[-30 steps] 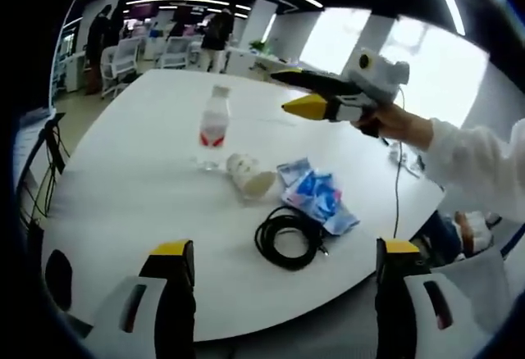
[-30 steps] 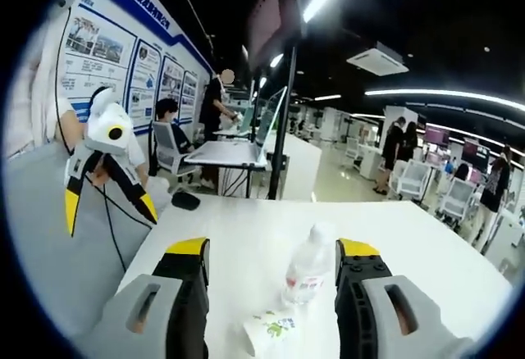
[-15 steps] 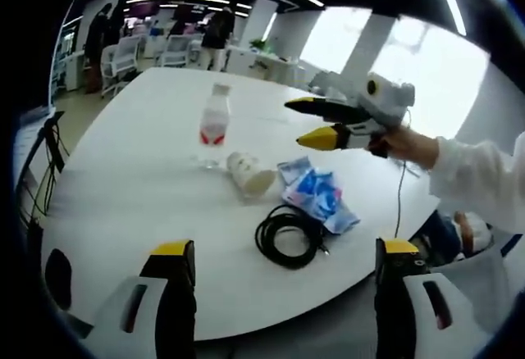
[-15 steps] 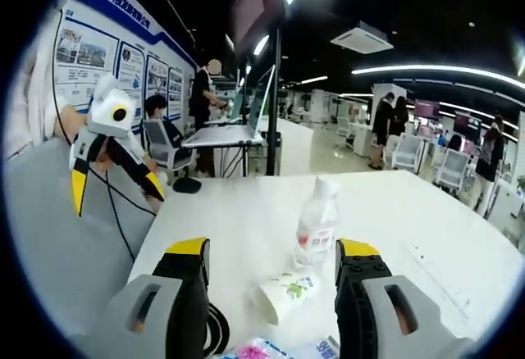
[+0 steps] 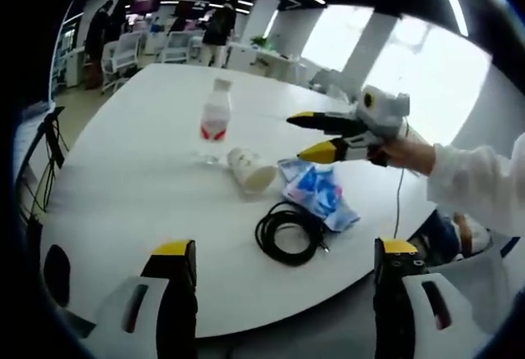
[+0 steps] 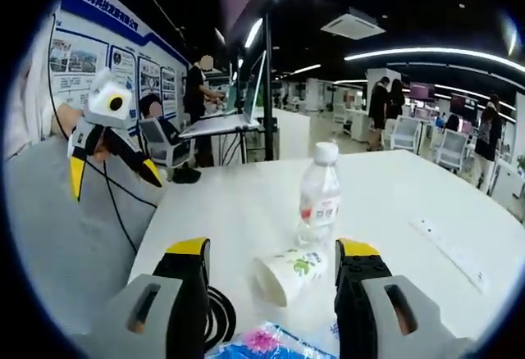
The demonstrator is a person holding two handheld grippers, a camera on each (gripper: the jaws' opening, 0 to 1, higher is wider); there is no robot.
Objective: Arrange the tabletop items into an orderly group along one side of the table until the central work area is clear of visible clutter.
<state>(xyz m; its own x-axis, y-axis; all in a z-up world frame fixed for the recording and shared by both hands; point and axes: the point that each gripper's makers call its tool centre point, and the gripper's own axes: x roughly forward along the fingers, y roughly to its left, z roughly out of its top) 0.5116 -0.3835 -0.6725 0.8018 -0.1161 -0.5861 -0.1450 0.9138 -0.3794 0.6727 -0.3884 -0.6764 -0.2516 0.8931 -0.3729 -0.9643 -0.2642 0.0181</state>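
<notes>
On the white table (image 5: 123, 187) a clear water bottle (image 5: 215, 121) with a red label stands upright. Beside it a paper cup (image 5: 250, 170) lies on its side, then a blue packet (image 5: 316, 191) and a coiled black cable (image 5: 289, 232). My left gripper (image 5: 285, 248) is open, held back off the near table edge. My right gripper (image 5: 302, 135) hovers open above the packet, held by a hand. From the right gripper view, its open jaws (image 6: 272, 248) frame the cup (image 6: 287, 273) and bottle (image 6: 320, 199); the cable (image 6: 220, 318) and packet (image 6: 271, 344) lie below. The left gripper (image 6: 115, 180) hangs open at left.
A flat white strip (image 6: 447, 248) lies on the table to the right of the bottle. Beyond the table stand a screen on a pole (image 6: 267, 72), office chairs (image 5: 119, 60) and several people. The table's far side (image 5: 156, 88) is bare.
The right gripper has dropped lower and closer to the packet and cup. Its view now looks further down, so the cup, cable and packet show larger. Nothing on the table moved.
</notes>
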